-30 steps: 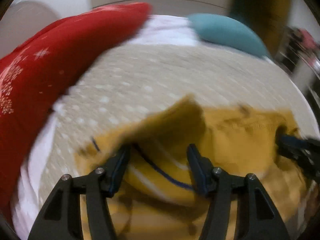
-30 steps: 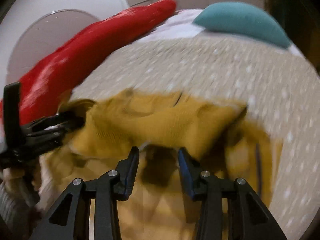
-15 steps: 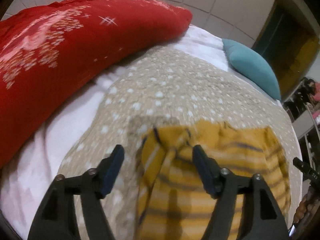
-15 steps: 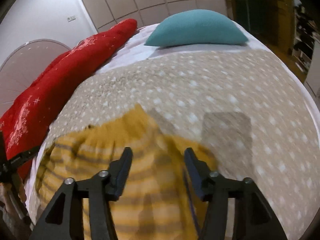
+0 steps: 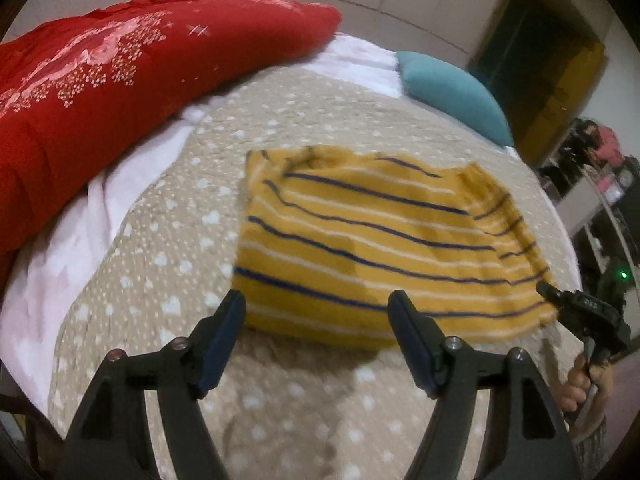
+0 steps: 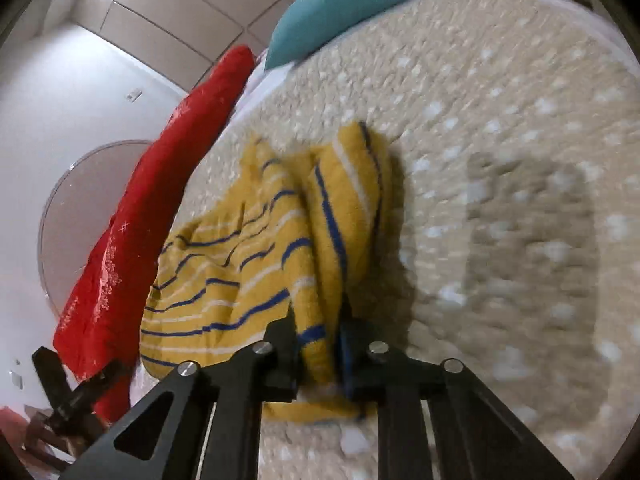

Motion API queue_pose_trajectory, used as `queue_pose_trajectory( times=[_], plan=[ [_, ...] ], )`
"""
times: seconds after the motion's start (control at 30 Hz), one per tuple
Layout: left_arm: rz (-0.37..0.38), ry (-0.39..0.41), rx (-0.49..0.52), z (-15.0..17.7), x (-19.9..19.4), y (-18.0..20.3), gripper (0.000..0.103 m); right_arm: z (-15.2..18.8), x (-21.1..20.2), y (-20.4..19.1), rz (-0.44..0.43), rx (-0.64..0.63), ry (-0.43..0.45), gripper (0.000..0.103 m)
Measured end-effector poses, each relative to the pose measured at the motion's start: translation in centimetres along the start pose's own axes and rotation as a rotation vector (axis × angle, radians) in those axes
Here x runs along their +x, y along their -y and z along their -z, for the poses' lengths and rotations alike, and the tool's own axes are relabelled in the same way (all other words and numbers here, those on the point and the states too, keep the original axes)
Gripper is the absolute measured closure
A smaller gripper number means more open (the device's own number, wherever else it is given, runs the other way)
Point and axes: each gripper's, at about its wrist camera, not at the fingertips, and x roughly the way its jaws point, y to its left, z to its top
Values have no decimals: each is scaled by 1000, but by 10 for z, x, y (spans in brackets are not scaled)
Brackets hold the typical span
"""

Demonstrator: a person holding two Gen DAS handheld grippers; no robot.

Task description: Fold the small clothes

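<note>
A small mustard-yellow garment with blue and white stripes [image 5: 380, 240] lies spread on the beige dotted bed cover [image 5: 160, 272]. My left gripper [image 5: 316, 304] hovers open just short of its near edge, nothing between the fingers. In the right wrist view the garment [image 6: 240, 272] is bunched into folds. My right gripper [image 6: 318, 324] is closing its jaws, and a fold at the garment's near right corner sits pinched between the pads. The right gripper [image 5: 576, 304] also shows at the cloth's right corner in the left wrist view, a hand [image 5: 580, 384] beneath it.
A thick red quilt [image 5: 100, 80] runs along the left side of the bed over a white sheet [image 5: 60, 260]. A teal pillow [image 5: 452, 92] lies at the far end. Bare dotted cover [image 6: 500, 120] stretches to the right of the garment. Furniture stands beyond the bed's right edge.
The garment went from a bunched heap to lying spread out, stripes up. My left gripper let it go and drew back toward me. My right gripper rolled and closed on the near corner.
</note>
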Motion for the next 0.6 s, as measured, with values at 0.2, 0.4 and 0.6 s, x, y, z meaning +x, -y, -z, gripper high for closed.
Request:
queue_pose_trajectory(
  times=[0.2, 0.4, 0.6],
  plan=[
    [-4, 11, 43, 20, -12, 21, 26, 19, -23, 7, 141, -85, 39, 58],
    [-51, 64, 99, 41, -22, 44, 23, 32, -51, 24, 455, -203, 157, 45],
    [-128, 66, 127, 52, -13, 54, 21, 25, -54, 54, 590, -224, 163, 41]
  ],
)
